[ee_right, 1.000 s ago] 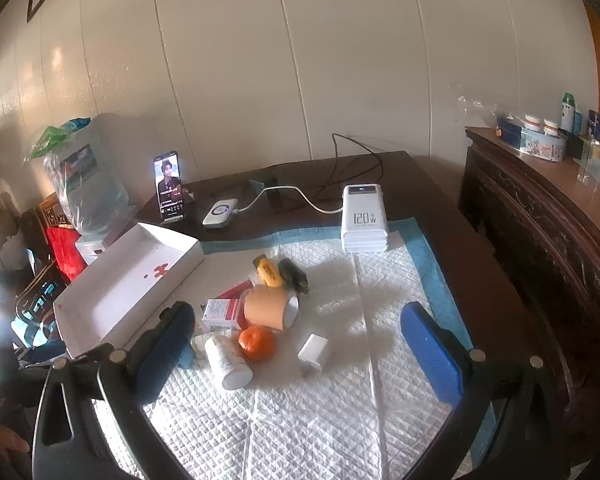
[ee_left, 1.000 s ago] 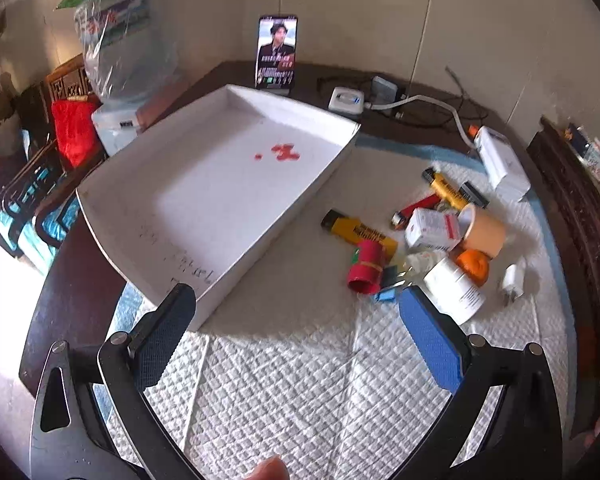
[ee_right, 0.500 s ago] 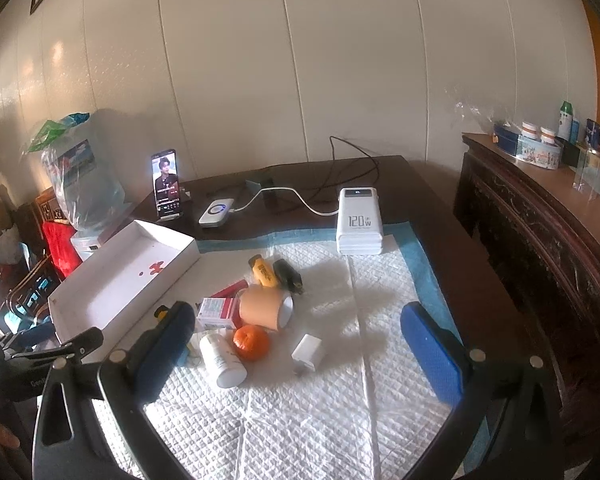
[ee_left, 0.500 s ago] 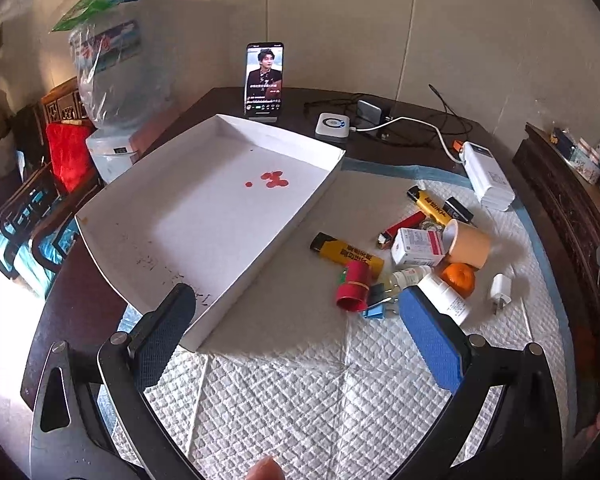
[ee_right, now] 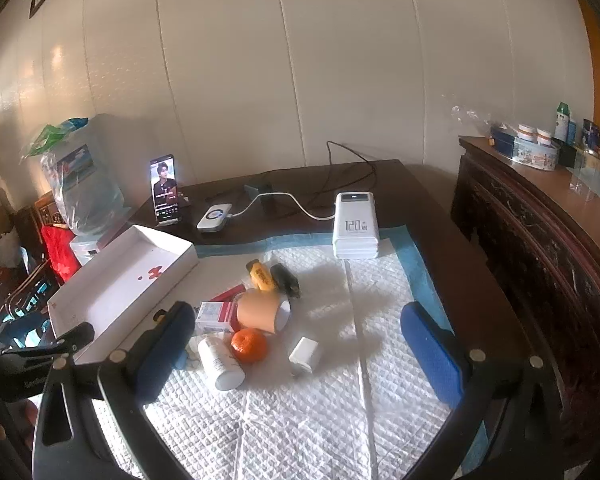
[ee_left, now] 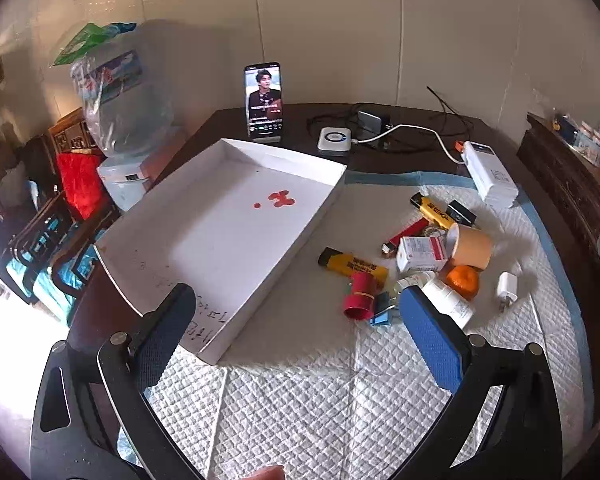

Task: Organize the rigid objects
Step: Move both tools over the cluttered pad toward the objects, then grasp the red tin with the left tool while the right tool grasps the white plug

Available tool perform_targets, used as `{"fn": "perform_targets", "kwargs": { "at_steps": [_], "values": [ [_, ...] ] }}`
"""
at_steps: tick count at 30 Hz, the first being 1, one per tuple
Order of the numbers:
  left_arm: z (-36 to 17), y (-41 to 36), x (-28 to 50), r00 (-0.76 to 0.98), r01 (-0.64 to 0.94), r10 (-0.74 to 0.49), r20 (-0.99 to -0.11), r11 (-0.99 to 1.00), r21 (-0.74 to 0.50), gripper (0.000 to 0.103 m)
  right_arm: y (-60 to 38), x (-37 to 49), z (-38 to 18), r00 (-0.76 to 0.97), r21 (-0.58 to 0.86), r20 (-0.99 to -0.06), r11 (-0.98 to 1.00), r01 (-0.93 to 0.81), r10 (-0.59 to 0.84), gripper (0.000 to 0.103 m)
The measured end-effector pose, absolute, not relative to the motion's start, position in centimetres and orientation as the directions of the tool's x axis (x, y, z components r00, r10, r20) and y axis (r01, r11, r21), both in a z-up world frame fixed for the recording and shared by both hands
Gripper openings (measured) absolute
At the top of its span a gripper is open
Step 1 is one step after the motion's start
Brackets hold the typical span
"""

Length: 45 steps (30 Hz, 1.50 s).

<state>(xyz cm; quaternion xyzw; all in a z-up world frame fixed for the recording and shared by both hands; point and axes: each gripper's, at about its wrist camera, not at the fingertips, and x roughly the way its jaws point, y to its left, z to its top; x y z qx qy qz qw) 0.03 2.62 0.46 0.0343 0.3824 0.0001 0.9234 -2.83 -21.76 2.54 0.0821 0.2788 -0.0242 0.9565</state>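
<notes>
A shallow white tray (ee_left: 332, 184) with a red stain lies empty on the table's left; in the right wrist view the tray (ee_right: 180, 256) sits at mid-left. To its right is a heap: yellow lighter (ee_left: 352, 266), red cap (ee_left: 360, 296), blue clip (ee_left: 382, 316), medicine box (ee_left: 420, 252), peach tape roll (ee_left: 470, 246), orange (ee_left: 462, 280), white bottle (ee_left: 450, 304), white charger plug (ee_left: 506, 286). My left gripper (ee_left: 296, 320) hovers open and holds nothing above the tray's near corner. My right gripper (ee_right: 296, 340) is open above the orange (ee_right: 249, 345) and plug (ee_right: 305, 355).
A white power bank (ee_right: 355, 225) with cable, a small white puck (ee_right: 215, 218) and a standing phone (ee_right: 164, 188) occupy the table's far side. A dark wooden sideboard (ee_right: 540, 240) runs along the right. A water dispenser (ee_left: 120, 120) and chairs stand left of the table.
Both wrist views have pulled back and risen slightly, so the tray and heap look a bit farther off. No object has moved and both grippers have stayed open.
</notes>
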Motion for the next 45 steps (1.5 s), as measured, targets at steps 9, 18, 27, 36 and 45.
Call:
{"fn": "perform_targets", "kwargs": {
  "at_steps": [9, 18, 27, 36, 45],
  "values": [
    [-1.7, 3.8, 2.1, 0.652, 0.121, -0.069, -0.755, 0.993, 0.014, 0.103, -25.5, -1.3, 2.1, 0.825, 0.129, -0.563, 0.981, 0.147, -0.050, 0.103],
    [-4.9, 1.6, 4.4, 0.555, 0.239, -0.145, -0.819, 0.971, -0.011, 0.081, -26.3, -0.8, -0.6, 0.775, 0.162, -0.632, 0.976, 0.149, -0.013, 0.103],
    [-8.1, -0.1, 7.4, 0.490, 0.229, -0.068, -0.869, 0.972, 0.053, 0.070, -27.1, -0.9, -1.8, 0.753, 0.157, -0.657, 0.972, 0.176, -0.030, 0.103],
    [-9.7, -0.3, 9.0, 0.453, 0.214, -0.089, -0.887, 0.977, 0.011, 0.046, -27.6, -0.8, -2.9, 0.733, 0.164, -0.680, 0.970, 0.179, -0.020, 0.103],
    [-10.0, -1.5, 8.4, 0.477, 0.252, -0.077, -0.875, 0.966, 0.053, 0.029, -25.9, 2.0, -4.8, 0.684, 0.148, -0.728, 0.986, 0.080, 0.054, 0.103]
  ]
}}
